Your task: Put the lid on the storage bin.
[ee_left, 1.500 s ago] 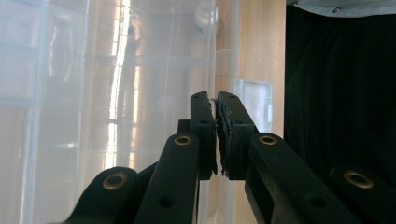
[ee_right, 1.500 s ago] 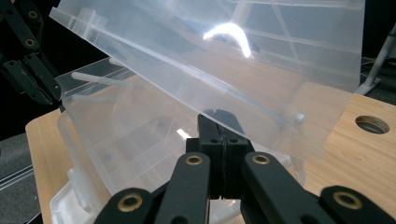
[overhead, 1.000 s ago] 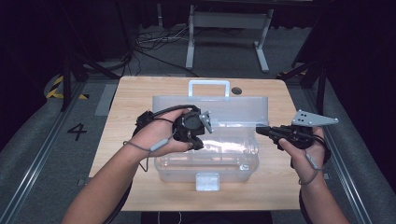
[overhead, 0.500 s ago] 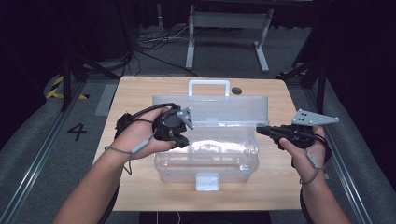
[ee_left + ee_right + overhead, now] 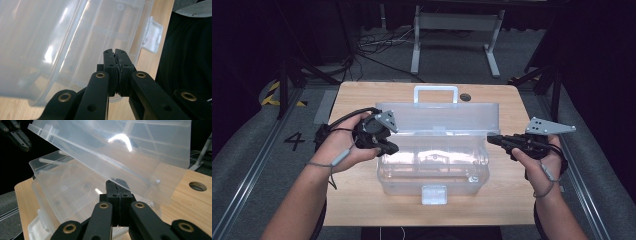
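A clear plastic storage box [image 5: 434,165] sits at the middle of a wooden table [image 5: 357,200], its lid [image 5: 439,117] propped open and leaning toward the far edge, a white latch [image 5: 434,194] facing the person. The left gripper [image 5: 392,148], jaws pressed together on nothing, hovers at the box's left rim. The right gripper [image 5: 492,140], also closed and empty, points at the right end, likely steadying it, though contact is unclear. Bare tabletop lies on both sides; the near edge is close.
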Motion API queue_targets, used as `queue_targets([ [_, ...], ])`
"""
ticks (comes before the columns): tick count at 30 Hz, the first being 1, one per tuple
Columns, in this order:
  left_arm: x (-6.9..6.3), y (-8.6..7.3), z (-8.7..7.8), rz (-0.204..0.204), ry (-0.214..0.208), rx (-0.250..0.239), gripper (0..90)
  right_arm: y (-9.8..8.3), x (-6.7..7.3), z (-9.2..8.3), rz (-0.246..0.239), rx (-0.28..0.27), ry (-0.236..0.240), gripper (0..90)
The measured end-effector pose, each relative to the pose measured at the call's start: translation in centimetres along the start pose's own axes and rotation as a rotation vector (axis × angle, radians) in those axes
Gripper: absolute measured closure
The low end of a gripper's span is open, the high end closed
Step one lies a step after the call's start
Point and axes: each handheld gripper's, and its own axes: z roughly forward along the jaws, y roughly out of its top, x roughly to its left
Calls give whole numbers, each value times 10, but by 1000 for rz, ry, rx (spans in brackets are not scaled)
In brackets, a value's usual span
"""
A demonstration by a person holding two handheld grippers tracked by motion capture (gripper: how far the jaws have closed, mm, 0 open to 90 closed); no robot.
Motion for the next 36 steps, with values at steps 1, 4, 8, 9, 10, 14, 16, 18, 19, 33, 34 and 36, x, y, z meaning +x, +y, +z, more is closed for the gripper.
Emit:
queue_targets([
  [1, 0, -1, 0, -3, -1, -1, 879, 0, 0, 0, 0, -1, 1, 900],
  [4, 4, -7, -2, -18, 2, -5, 868, 0, 0, -1, 1, -1, -2, 900],
  [8, 10, -18, -6, -55, 5, -15, 871, -1, 0, -1, 1, -4, -3, 900],
  [9, 12, -21, -7, -63, 6, -16, 871, -1, 0, -1, -1, -5, -6, 900],
  [10, 13, -24, -7, -74, 6, -19, 870, -1, 0, -2, -1, -5, -5, 900],
  [14, 23, -39, -8, -150, 12, -53, 854, -1, 1, -1, 1, -6, -6, 900],
  [16, 26, -43, -7, -167, 13, -69, 859, 0, 1, -1, 1, -4, -8, 900],
  [18, 32, -51, -7, -206, 10, -90, 861, 0, 1, -1, 0, -3, -11, 900],
  [19, 34, -54, -7, -226, 12, -98, 860, 0, 1, -1, 1, -3, -11, 900],
  [33, 53, -89, 5, -379, 131, -122, 817, -1, 1, 0, 1, 7, -1, 900],
  [34, 54, -90, 8, -391, 144, -117, 817, -1, 1, 0, 1, 7, -1, 900],
  [36, 56, -95, 11, -415, 157, -129, 807, -1, 1, 0, 1, 9, 0, 900],
])
